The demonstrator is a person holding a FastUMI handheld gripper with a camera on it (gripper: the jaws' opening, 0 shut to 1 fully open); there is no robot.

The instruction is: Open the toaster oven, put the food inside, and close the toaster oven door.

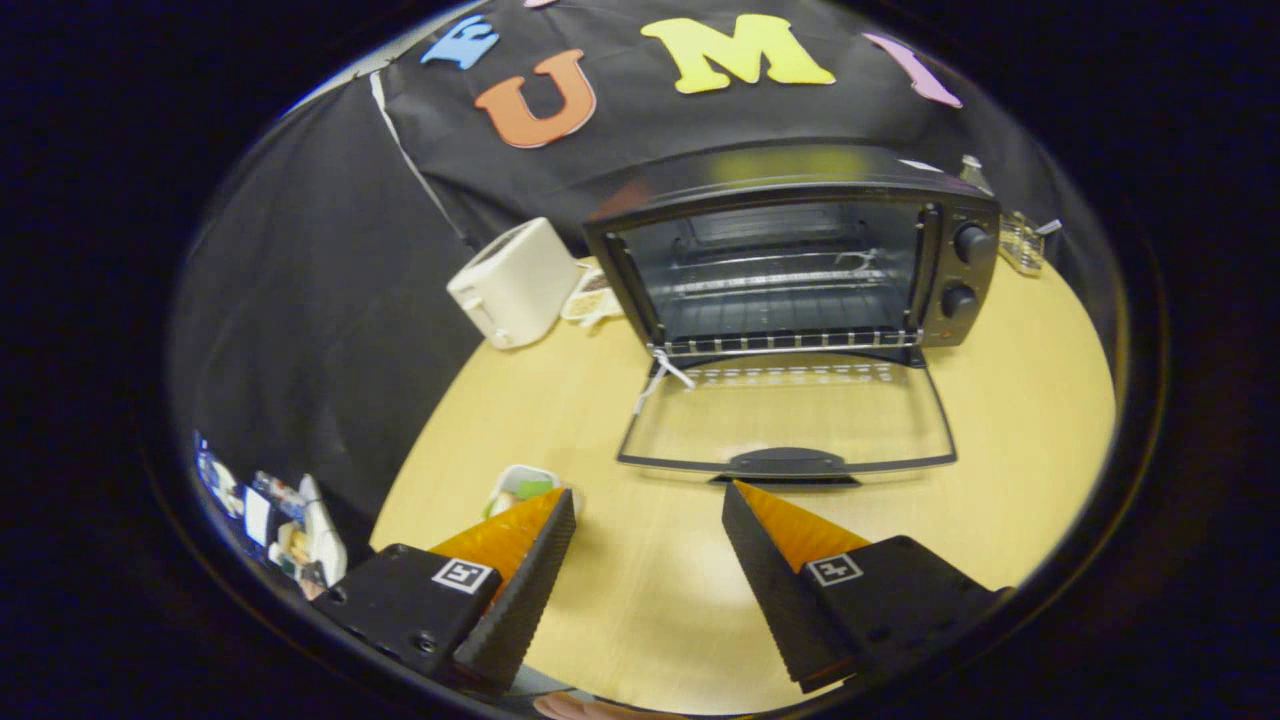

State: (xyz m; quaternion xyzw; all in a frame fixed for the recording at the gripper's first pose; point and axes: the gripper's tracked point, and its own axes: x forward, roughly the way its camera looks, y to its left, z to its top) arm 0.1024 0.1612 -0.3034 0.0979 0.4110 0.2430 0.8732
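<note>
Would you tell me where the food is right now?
In the gripper view, the food sits on the table, just behind the open gripper's left fingertip, well short of the open oven.

Food dish [522, 484] partly hidden behind left finger [520, 570]; contents unclear. Small items behind toaster [512, 283] and beside oven [800, 262] too small to identify.

I see the toaster oven [790, 265] standing at the far side of the table [1020, 420], its door [787, 415] folded down flat toward me, the handle [787, 462] just ahead of my gripper [650, 497]. The fingers stand apart over bare table with nothing between them. Left of the oven stands a toaster [512, 282], with a small dish [588, 297] between the two. A food tray [520, 487] lies just beyond my left finger.
</note>
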